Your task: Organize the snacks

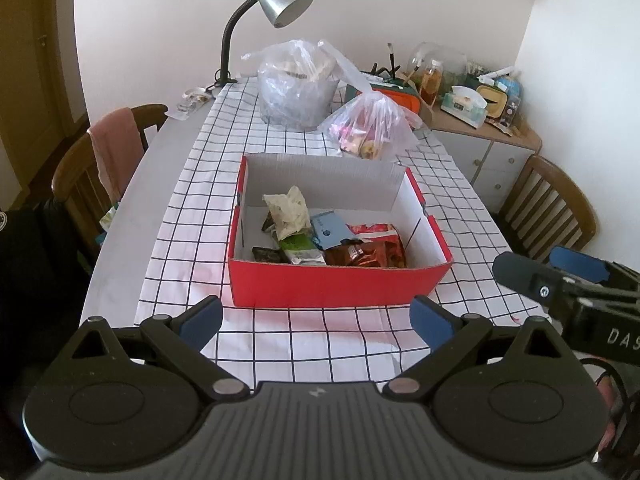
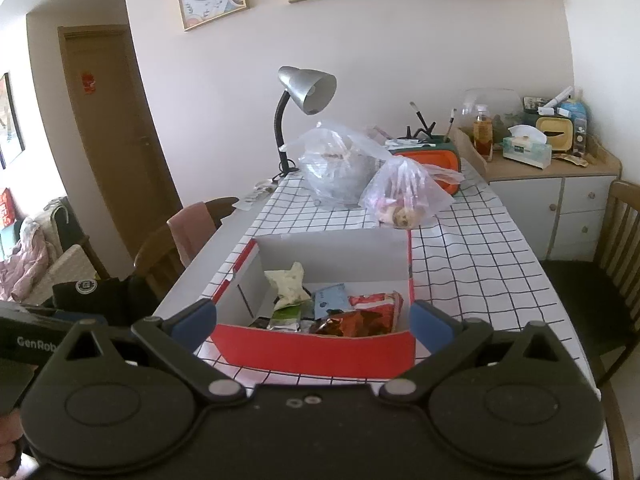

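A red cardboard box with white inside stands on the checked tablecloth; it also shows in the right wrist view. Inside lie several snack packets: a pale crumpled one, a green one, a blue one and a red-brown bag. My left gripper is open and empty, just in front of the box. My right gripper is open and empty, close over the box's near wall; it also shows in the left wrist view.
Behind the box sit a small clear bag of snacks and a large plastic bag over a pot. A desk lamp stands at the back. Wooden chairs stand left and right; a cluttered cabinet stands behind.
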Demonstrator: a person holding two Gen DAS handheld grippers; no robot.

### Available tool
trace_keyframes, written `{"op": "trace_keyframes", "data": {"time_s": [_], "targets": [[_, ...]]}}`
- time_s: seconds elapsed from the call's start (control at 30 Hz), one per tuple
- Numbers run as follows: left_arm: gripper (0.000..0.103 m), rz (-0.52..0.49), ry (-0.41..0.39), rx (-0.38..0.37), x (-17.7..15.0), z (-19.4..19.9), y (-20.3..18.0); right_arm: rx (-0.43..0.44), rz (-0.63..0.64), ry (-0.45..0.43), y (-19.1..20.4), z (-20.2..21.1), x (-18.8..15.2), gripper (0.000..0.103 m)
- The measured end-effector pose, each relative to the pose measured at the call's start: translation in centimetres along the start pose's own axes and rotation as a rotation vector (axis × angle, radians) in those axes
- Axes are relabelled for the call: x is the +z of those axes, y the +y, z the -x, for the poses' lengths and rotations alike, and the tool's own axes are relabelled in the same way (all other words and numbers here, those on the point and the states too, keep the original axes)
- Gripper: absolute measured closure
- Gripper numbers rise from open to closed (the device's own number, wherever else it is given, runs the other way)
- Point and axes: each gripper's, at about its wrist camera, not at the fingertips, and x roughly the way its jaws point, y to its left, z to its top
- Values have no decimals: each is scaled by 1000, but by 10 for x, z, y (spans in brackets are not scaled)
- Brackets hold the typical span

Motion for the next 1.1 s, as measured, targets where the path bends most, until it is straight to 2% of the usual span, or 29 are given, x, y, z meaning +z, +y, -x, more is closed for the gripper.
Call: {"op": "trace_keyframes", "data": {"time_s": [1.1], "targets": [[2,4,10,-9,-1,0,3,-6,-8,14,0,0,-3,0]]}}
